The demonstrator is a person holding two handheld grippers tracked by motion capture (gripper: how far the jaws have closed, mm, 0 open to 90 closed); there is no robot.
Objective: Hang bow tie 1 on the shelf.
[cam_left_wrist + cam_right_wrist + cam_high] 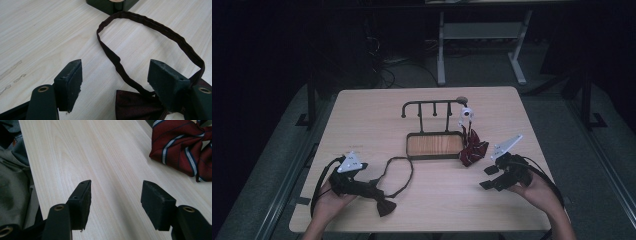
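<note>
My left gripper (115,75) stands wide apart over the dark bow tie (136,102), whose strap loops toward the rack tray (435,145); its pad seems just to touch the strap. My right gripper (116,195) gapes wide, holding nothing, near the striped tie (180,147) beside that tray.

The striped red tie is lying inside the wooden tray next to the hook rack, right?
Not quite. The striped red tie lies on the table beside the wooden tray, against its right end, not inside it. The high view shows this; the hook rack does stand next to it.
</note>
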